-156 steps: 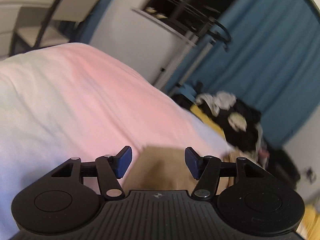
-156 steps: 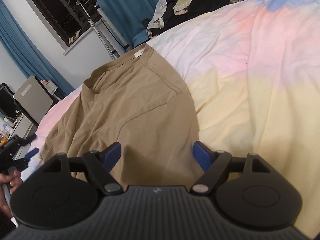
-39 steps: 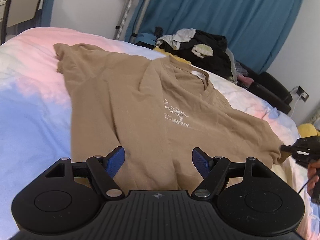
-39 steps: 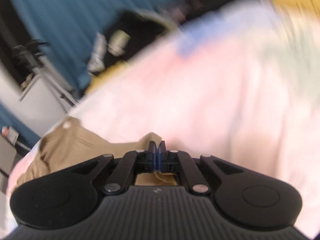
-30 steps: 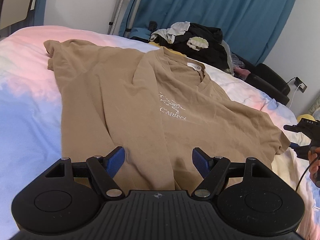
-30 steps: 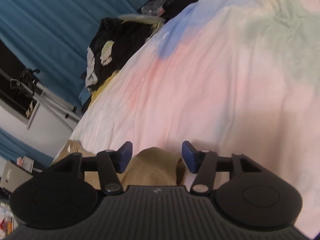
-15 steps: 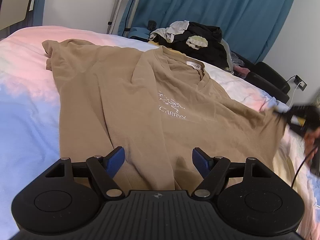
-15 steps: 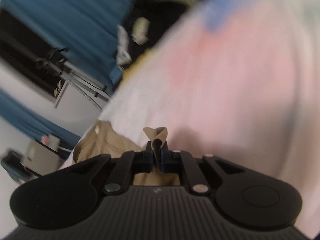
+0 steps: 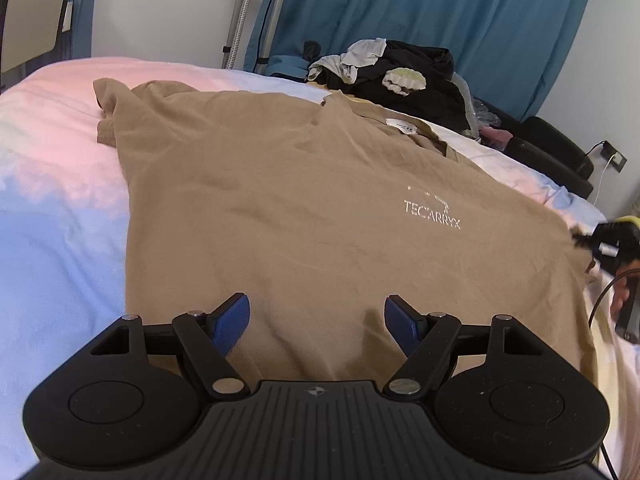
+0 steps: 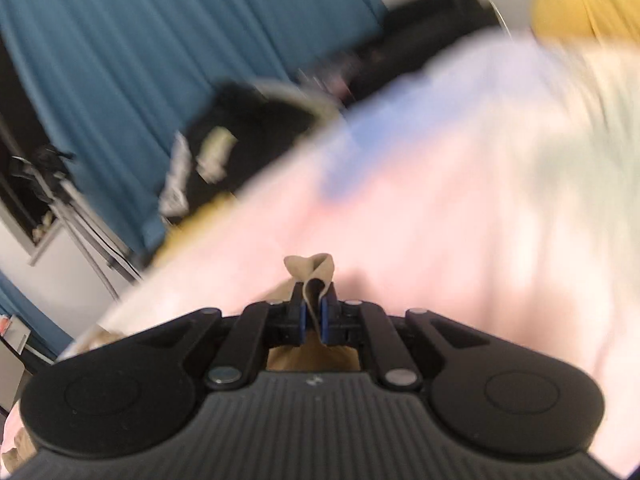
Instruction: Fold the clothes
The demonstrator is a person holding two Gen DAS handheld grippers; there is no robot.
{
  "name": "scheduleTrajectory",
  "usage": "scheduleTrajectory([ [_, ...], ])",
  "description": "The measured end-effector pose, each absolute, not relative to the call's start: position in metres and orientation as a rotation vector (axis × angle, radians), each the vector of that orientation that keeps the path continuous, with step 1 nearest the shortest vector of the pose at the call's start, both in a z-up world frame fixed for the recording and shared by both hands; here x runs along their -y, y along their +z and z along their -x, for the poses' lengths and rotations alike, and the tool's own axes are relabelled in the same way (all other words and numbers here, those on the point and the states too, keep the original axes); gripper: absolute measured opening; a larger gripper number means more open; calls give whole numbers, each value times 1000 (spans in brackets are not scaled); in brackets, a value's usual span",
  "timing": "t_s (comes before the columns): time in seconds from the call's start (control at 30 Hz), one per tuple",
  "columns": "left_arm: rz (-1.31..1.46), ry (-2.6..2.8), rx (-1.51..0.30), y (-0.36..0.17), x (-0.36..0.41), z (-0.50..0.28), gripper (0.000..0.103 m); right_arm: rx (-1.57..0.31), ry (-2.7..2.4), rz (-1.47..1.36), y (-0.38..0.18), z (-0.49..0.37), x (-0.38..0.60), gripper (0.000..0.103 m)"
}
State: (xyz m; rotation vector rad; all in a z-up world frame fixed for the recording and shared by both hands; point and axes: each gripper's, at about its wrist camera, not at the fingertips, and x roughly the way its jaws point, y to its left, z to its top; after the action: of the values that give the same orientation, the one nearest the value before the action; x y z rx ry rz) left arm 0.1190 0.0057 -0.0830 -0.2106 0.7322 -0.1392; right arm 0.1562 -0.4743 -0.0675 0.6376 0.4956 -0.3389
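Left wrist view: tan T-shirt (image 9: 312,216) lies spread face up on the bed (image 9: 52,208), collar toward the clothes pile (image 9: 400,72) by the blue curtain (image 9: 440,12). Far sleeve is bunched near the top left. Left gripper (image 9: 317,322) hovers over the hem with its fingers (image 9: 230,322) spread wide, nothing between them. At the right edge, the right gripper (image 9: 600,242) sits at the shirt's other sleeve, cloth drawn out toward it.

Right wrist view: heavily motion-blurred. Right gripper (image 10: 312,312) fingers (image 10: 300,316) are nearly together with a fold of tan sleeve pinched between them, tuft sticking out past the tips. The jaws are easing apart slightly, but the cloth looks gripped.

Step in hand, my read: pulling the sleeve out to flatten the shirt before folding. To do it well: pull low and level along the bed, stop once the wrinkles go, don't drag the whole shirt. Left should pin or grab the hem as an anchor. Then fix the bunched far sleeve.
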Motion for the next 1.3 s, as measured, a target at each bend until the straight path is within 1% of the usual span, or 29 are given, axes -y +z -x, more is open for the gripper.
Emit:
scheduleTrajectory([
  [0.1,202,-132,-732,-84,-5,-120,78,-515,-316,-666,-75,-154,473,25],
  [0.17,193,-134,-730,-83,-5,-120,78,-513,-306,-621,-67,-148,466,52],
  [0.2,186,-135,-730,-83,-5,-118,78,-509,-304,-592,-61,-143,460,60],
  [0.33,137,-150,-731,-76,-6,-105,78,-516,-267,-503,-34,-116,434,60],
  [0.5,69,-198,-715,-51,-9,-67,79,-528,-68,-519,-4,-55,391,62],
  [0.63,15,-261,-757,-29,-18,-28,81,-713,153,-333,14,-35,319,62],
  [0.77,-186,-348,-842,-16,-17,15,81,-905,383,-99,21,13,247,62],
  [0.9,-274,-422,-1007,-19,-11,42,81,-1127,505,16,3,56,188,62],
  [1.0,-343,-421,-1061,-31,-1,47,81,-1249,522,82,-19,73,155,62],
  [1.17,-477,-348,-1126,-64,21,33,80,-1315,459,176,-46,74,126,62],
  [1.23,-501,-361,-1146,-70,25,31,67,-1343,435,240,-55,74,120,60],
  [1.27,-498,-380,-1152,-70,24,32,48,-1357,426,273,-58,74,118,47],
  [1.3,-489,-398,-1153,-68,22,34,27,-1354,419,310,-57,74,116,16],
])
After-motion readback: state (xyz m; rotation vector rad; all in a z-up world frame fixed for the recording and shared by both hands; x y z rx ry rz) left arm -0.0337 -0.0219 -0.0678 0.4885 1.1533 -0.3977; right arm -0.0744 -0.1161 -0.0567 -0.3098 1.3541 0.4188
